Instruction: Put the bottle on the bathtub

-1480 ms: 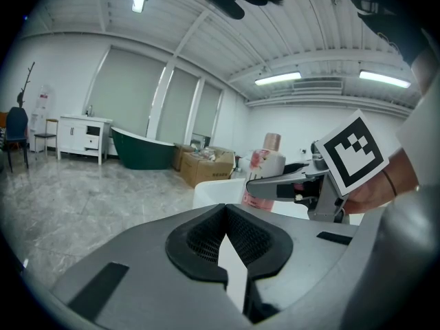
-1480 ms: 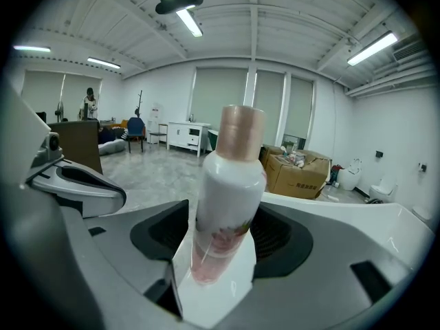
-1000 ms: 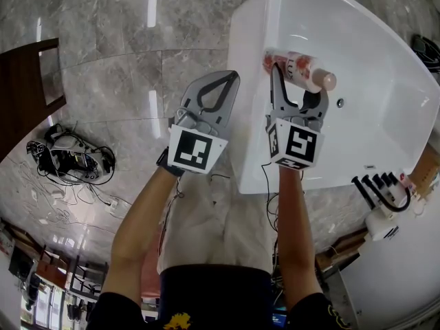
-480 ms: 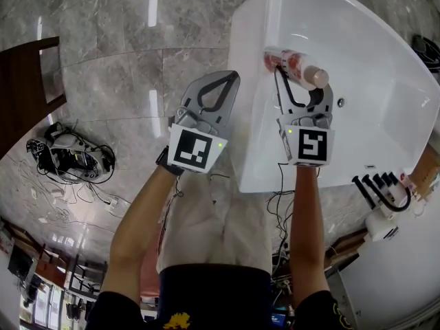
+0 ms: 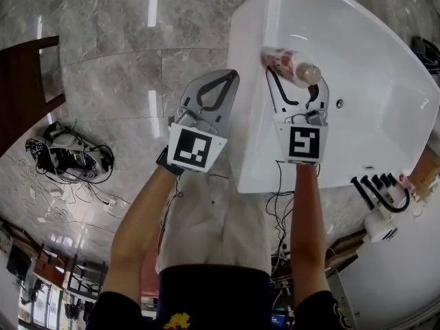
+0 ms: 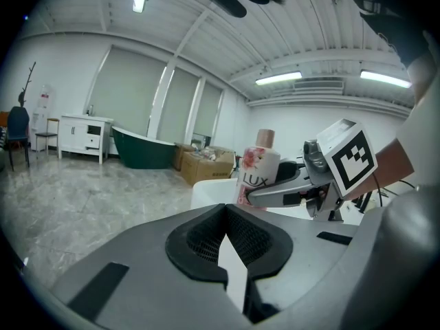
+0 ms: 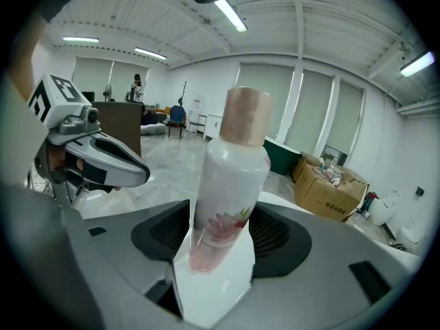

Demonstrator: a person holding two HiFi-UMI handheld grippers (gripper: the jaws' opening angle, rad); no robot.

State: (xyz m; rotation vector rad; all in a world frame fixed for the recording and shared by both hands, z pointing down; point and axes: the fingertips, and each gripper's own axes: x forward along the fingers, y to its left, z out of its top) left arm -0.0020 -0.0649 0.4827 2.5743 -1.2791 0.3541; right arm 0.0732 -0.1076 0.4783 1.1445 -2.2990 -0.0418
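A white bottle [image 5: 292, 63] with a tan cap and pink flower label stands upright on the near rim of the white bathtub [image 5: 249, 122]. My right gripper [image 5: 295, 81] is open, its fingers spread either side of the bottle with gaps showing. In the right gripper view the bottle [image 7: 227, 184] stands on the white rim [image 7: 213, 291] between the jaws. My left gripper [image 5: 229, 75] hangs over the floor just left of the tub, shut and empty. The left gripper view shows the bottle [image 6: 260, 174] and the right gripper's fingers [image 6: 275, 192] beside it.
Grey marble floor lies left of the tub. A tangle of cables and a device [image 5: 69, 155] lies on the floor at left, near dark wooden furniture [image 5: 27, 81]. A white fixture with black handles [image 5: 381, 194] stands right of the tub. The drain hole [image 5: 339, 104] is inside the basin.
My right gripper's jaws have spread apart and let go of the bottle, which now stands by itself on the rim. The left gripper has stayed still.
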